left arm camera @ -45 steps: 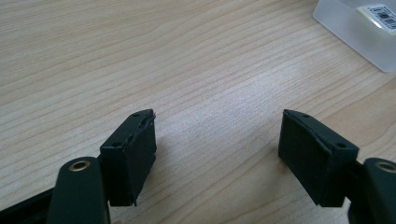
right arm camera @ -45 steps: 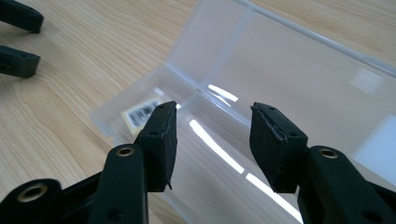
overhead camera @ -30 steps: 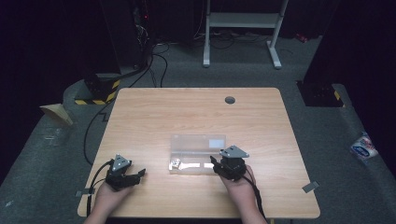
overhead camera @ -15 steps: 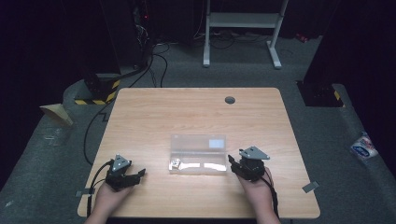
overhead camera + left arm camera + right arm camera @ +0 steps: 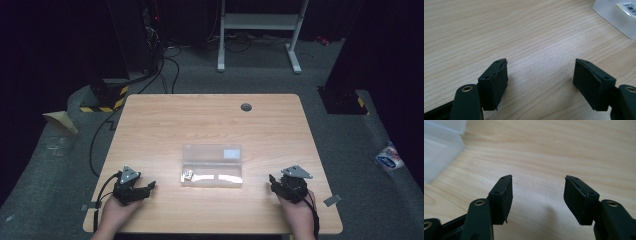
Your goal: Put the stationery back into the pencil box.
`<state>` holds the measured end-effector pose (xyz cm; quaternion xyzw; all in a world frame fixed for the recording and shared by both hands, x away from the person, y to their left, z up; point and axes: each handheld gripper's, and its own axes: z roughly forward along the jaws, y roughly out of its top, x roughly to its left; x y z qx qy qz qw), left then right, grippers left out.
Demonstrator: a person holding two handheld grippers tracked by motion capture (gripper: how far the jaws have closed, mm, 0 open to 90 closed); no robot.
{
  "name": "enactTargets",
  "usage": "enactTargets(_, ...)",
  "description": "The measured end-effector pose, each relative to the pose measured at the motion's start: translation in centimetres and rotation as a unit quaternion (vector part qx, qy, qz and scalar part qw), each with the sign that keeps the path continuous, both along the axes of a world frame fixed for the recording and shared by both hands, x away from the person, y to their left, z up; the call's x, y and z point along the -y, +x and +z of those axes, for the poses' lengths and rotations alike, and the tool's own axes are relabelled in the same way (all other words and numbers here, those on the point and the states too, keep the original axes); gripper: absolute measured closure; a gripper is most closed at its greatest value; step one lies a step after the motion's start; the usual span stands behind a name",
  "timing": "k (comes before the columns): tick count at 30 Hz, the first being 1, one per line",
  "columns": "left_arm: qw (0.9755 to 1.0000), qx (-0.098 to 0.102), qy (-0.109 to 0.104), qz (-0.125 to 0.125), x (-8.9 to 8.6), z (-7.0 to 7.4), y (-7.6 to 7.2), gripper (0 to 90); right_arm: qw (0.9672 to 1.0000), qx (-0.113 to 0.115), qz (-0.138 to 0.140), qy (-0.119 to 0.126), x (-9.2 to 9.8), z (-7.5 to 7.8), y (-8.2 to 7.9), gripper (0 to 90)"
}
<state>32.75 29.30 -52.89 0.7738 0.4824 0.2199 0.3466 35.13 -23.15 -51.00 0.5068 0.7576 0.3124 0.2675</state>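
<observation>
Box (image 5: 212, 165) sits mid-counter, toward the near edge, a clear plastic case lying flat with a white label at its far right corner and small pale bits inside at the near left. On the left, the left gripper (image 5: 149, 186) rests near the near-left corner of the counter (image 5: 210, 120), jaws spread wide, bare wood between them, well apart from the box; in the left gripper view a box corner (image 5: 617, 15) peeks in at top right. On to the right: the right gripper (image 5: 271, 179) is low on the near right, clear of the box, its jaws have just been opening, and nothing lies between them. In the right gripper view the box wall (image 5: 441, 150) shows at the left edge. My read: light, stiff, slick plastic, likely to skate on the wood. Best taken by the short ends or across the narrow width, gently, since thin walls may flex or crack.
</observation>
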Motion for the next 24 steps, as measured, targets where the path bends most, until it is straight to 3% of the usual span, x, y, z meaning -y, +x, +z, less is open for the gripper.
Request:
enactTargets(4, 1.0, 0.0, 0.001, 0.002, 0.0, 0.0, 0.0, 27.8, 0.9998, -0.018, -0.01, -0.007, 0.4, -0.9, -0.5, 37.5)
enactTargets(6, 1.0, 0.0, 0.001, 0.002, 0.0, 0.0, 0.0, 27.8, 0.9999, -0.013, -0.009, -0.005, 0.4, -1.1, -0.6, 36.6)
enactTargets(7, 1.0, 0.002, -0.001, 0.004, 0.1, 0.0, 0.0, 27.8, 0.9999, -0.009, -0.008, 0.004, 0.6, -1.3, -0.6, 34.8)
enactTargets(10, 1.0, 0.001, -0.001, 0.005, 0.1, 0.0, 0.0, 27.8, 0.9988, -0.029, -0.021, 0.033, 1.0, -1.3, -0.1, 28.3)
enactTargets(24, 1.0, 0.001, -0.002, 0.006, 0.1, 0.0, 0.0, 27.8, 0.9987, -0.027, -0.03, 0.03, 0.5, -1.4, -0.1, 27.3)
